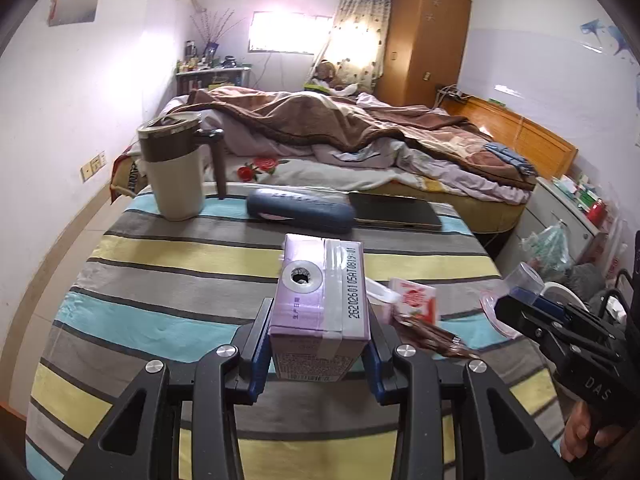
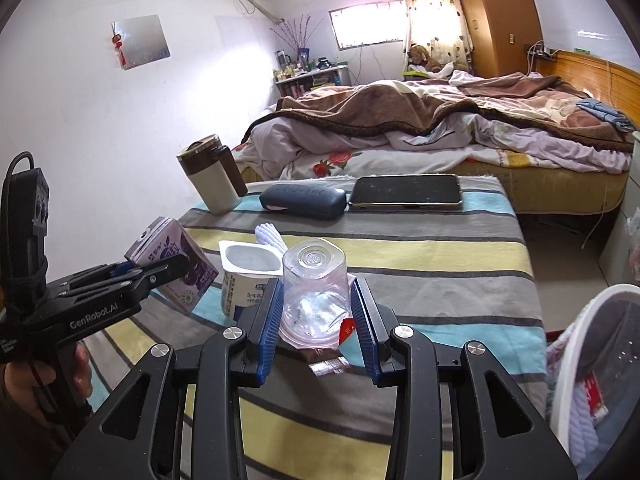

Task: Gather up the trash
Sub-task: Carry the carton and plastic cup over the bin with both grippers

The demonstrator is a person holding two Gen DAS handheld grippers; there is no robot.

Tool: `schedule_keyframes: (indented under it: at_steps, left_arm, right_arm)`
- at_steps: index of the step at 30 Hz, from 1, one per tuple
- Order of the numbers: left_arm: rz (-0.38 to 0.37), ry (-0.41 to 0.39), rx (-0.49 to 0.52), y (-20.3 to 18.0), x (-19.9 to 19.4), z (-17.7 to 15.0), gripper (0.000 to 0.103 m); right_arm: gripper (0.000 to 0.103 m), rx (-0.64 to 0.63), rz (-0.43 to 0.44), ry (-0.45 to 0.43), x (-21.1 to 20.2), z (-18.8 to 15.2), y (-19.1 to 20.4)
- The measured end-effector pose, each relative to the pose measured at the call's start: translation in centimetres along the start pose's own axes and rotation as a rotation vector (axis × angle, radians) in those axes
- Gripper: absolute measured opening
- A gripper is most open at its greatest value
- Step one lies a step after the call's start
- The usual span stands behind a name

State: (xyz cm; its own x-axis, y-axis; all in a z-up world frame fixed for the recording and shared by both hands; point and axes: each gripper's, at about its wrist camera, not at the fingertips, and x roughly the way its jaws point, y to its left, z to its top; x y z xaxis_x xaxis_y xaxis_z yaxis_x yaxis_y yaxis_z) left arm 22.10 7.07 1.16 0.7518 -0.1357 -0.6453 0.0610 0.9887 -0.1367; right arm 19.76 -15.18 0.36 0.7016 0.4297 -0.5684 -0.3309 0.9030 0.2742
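Note:
My left gripper is shut on a purple milk carton and holds it above the striped table; it also shows in the right wrist view. My right gripper is shut on a clear plastic cup with its foil lid hanging; the cup also shows at the right of the left wrist view. A white yogurt cup stands on the table between the two grippers. A red and white wrapper and a brown wrapper lie on the cloth. A white trash bin stands at the table's right.
A beige and brown mug, a dark blue glasses case and a phone lie along the far edge of the striped tablecloth. Behind is a bed with blankets. A white foam net lies behind the yogurt cup.

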Motion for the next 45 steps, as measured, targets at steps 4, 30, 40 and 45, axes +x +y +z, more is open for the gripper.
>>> schedule_keyframes:
  at_steps: [4,30,40,45]
  left_arm:
    - [-0.03,-0.012,0.026,-2.0,-1.1,-0.3,0.039]
    - [-0.272,0.018,0.259,-21.6,-1.6,-3.1,0.039]
    - [-0.362,0.065,0.324,-28.2,0.2,-4.7,0.039]
    - [-0.391,0.082,0.337,-30.0,1.2,-5.3,0.039]
  right_arm:
    - [0.038,0.01,-0.015,-0.015,-1.3,-0.3,-0.8]
    - [0.038,0.166,-0.239,-0.093,-10.0,-3.7,-11.3]
    - [0.038,0.227,-0.335,-0.08,-11.9,-5.2,-15.2]
    - [0.038,0.262,-0.37,-0.056,-12.2,-6.3,-16.8]
